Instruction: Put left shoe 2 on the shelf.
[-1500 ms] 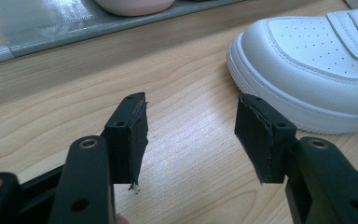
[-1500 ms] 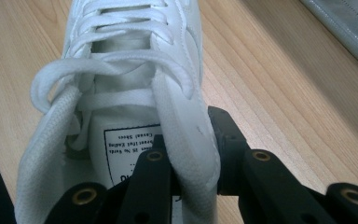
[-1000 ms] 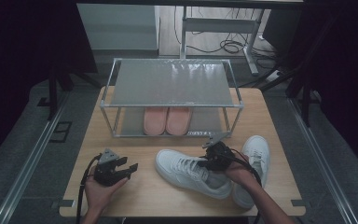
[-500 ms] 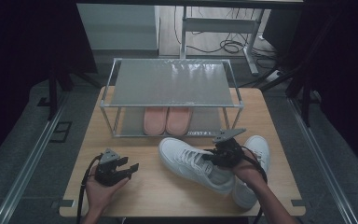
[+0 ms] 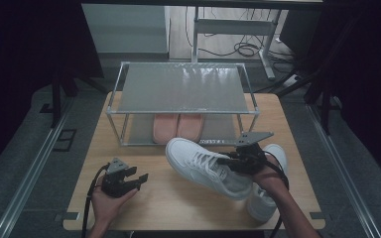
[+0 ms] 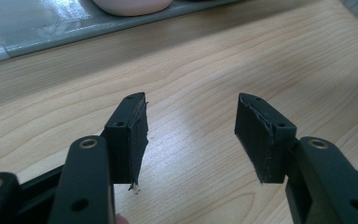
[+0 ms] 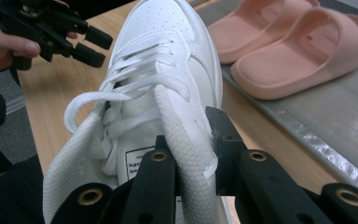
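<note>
A metal two-tier shoe rack (image 5: 183, 89) stands at the far middle of the wooden tabletop (image 5: 178, 198). A pair of pink rubber slides (image 5: 177, 126) sits side by side on its lower shelf. Just near of the rack, a white lace-up sneaker (image 5: 203, 166) lies at an angle, toe pointing far-left, its collar between the fingers of the right gripper (image 5: 228, 161). A second white sneaker (image 5: 265, 198) lies to its right, partly beneath it. The left gripper (image 5: 139, 179) sits at the near left, well apart from both sneakers.
</note>
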`<state>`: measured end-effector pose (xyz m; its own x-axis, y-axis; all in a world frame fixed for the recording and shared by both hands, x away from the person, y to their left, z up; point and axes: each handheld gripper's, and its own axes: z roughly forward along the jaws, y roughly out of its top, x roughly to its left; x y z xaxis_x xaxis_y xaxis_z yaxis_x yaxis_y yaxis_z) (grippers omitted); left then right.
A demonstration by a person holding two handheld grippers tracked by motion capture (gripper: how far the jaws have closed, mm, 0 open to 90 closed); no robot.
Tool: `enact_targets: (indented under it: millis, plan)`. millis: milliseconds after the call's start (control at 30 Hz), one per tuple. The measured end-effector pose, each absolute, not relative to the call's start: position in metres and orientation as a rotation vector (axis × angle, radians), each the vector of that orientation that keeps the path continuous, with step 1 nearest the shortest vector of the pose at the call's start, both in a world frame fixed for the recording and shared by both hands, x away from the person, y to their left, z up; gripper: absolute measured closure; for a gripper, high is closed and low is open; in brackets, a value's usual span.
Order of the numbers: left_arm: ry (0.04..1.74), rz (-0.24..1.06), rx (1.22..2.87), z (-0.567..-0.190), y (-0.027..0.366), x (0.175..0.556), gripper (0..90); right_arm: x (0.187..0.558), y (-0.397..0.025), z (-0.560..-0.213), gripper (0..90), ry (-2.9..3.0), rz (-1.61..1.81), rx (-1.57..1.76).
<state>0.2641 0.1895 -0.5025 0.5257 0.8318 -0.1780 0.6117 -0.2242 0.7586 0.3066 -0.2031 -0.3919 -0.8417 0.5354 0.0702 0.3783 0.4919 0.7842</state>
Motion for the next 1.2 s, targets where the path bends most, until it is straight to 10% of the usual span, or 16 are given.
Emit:
enact_targets:
  millis: [1200]
  plan:
    - [1.176,0.322,1.944,-0.502,0.186,0.265,44.5,0.331,-0.183,-0.311,81.0,2.386,1.465,0.79]
